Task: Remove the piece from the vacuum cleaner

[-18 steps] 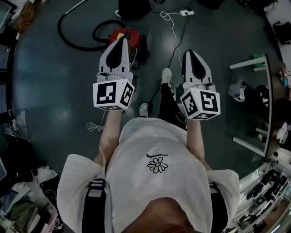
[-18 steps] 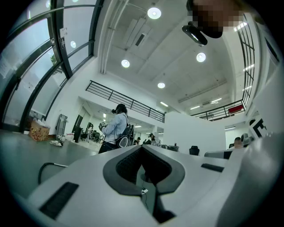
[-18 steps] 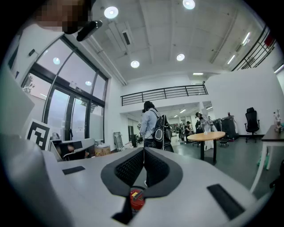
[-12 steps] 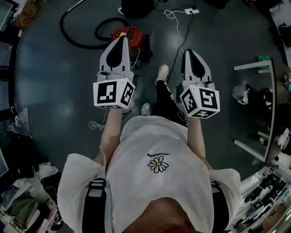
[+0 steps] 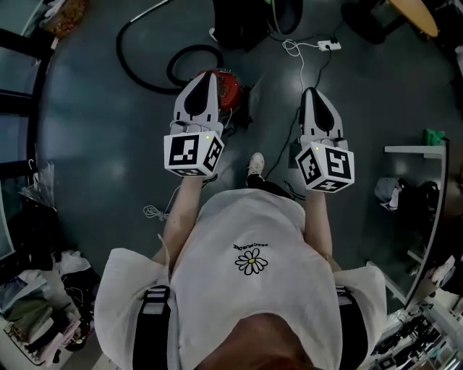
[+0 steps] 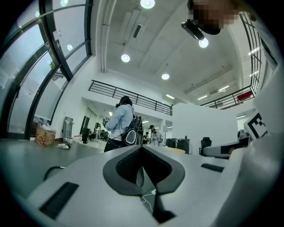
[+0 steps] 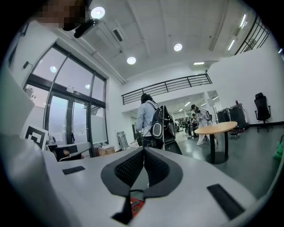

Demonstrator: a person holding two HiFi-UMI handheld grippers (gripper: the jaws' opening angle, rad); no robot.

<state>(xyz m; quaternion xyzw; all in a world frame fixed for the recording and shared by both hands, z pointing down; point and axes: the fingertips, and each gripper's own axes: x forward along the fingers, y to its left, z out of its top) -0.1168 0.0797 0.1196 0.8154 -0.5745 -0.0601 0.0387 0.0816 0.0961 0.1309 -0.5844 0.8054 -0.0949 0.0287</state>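
Observation:
The red vacuum cleaner (image 5: 230, 88) stands on the dark floor ahead, with its black hose (image 5: 145, 69) looping to the left. My left gripper (image 5: 205, 75) is held above the floor and covers the vacuum's left part in the head view. It is shut with nothing in it (image 6: 142, 149). My right gripper (image 5: 312, 92) hangs to the right of the vacuum, also shut and empty (image 7: 143, 151). A sliver of the red vacuum (image 7: 136, 206) shows through the gap low in the right gripper view. The piece on the vacuum cannot be made out.
A white cable (image 5: 298, 76) runs from a power strip (image 5: 329, 45) toward my feet. A dark chair base (image 5: 249, 22) stands beyond the vacuum. A table frame (image 5: 427, 152) is at the right, clutter (image 5: 36, 318) at the lower left. A person with a backpack (image 7: 153, 126) and a round table (image 7: 217, 128) stand ahead.
The person has stepped forward. The vacuum and power strip sit lower in the head view, and both grippers stay shut and side by side.

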